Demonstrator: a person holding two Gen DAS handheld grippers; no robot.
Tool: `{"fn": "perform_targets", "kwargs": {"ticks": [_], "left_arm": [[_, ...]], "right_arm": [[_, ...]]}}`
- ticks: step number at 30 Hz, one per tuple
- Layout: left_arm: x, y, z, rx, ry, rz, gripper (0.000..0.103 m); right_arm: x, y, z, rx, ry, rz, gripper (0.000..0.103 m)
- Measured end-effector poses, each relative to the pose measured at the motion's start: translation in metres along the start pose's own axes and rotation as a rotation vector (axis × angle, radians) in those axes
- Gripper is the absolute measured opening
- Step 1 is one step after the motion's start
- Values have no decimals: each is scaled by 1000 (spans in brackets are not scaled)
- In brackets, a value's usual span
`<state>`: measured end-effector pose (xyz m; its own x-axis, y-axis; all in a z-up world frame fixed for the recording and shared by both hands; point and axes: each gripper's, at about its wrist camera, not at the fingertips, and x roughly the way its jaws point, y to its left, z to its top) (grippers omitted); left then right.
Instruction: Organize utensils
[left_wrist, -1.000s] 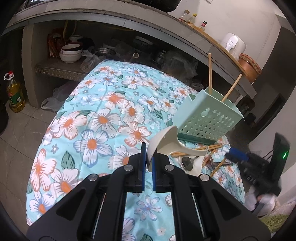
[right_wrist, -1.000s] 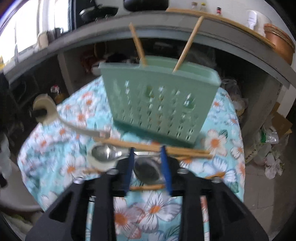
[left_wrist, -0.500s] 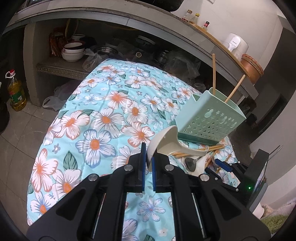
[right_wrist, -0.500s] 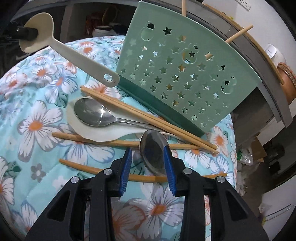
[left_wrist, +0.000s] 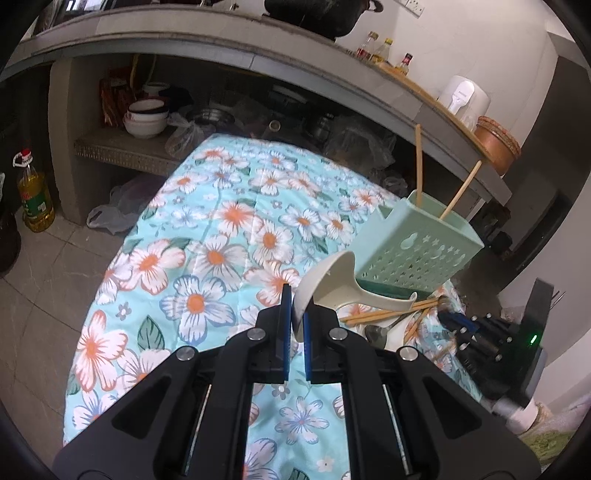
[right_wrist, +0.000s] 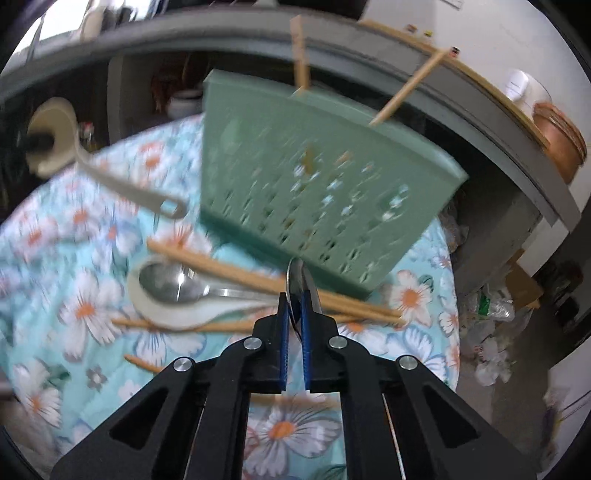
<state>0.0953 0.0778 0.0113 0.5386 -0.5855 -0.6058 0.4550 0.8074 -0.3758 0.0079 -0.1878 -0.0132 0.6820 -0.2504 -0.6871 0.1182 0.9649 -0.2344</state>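
moved since earlier: right gripper (right_wrist: 294, 308) had its fingers spread astride the bowl of a steel spoon (right_wrist: 295, 284) lying flat; now they are clamped on that bowl, spoon turned on edge; left gripper (left_wrist: 295, 314) unchanged
left fingers: pinching the rim of a cream plastic ladle (left_wrist: 328, 280), handle sticking out to the right over the pile
right fingers: pressed together on the steel spoon's bowl, handle hidden behind them
why held so: judged, each hand carries one utensil so both can go into the green utensil holder (left_wrist: 417, 243)
holder: upright at the desk's far right, two chopsticks (left_wrist: 418, 164) already standing in it
left on desk: second steel spoon (right_wrist: 166, 280) nested in a white ceramic spoon (right_wrist: 177, 314), loose chopsticks (right_wrist: 236, 271) in front of the holder, all on the floral cloth (left_wrist: 207, 236)
writing: none readable; oil bottle (left_wrist: 35, 192) label too small; right view blurred
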Motion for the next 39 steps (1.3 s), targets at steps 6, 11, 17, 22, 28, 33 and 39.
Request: {"fn": "perform_targets", "kwargs": {"ticks": [6, 11, 17, 22, 28, 33, 39], "left_arm": [[-21, -7, 18, 26, -68, -33, 5], [-37, -20, 44, 69, -140, -71, 5], [-43, -49, 80, 203, -198, -44, 5], [-32, -73, 104, 343, -203, 20, 5], [4, -93, 121, 504, -135, 153, 5], [27, -104, 124, 608, -75, 199, 5], [50, -123, 125, 674, -23, 225, 5]], "right_arm": [[-27, -50, 19, 174, -69, 69, 4], [-47, -81, 26, 297, -117, 127, 4], [-72, -105, 28, 376, -197, 145, 4], [-80, -114, 28, 401, -227, 151, 4], [-80, -118, 21, 426, -230, 159, 4], [-79, -126, 16, 449, -231, 158, 4], [-74, -132, 11, 481, -228, 174, 4]]}}
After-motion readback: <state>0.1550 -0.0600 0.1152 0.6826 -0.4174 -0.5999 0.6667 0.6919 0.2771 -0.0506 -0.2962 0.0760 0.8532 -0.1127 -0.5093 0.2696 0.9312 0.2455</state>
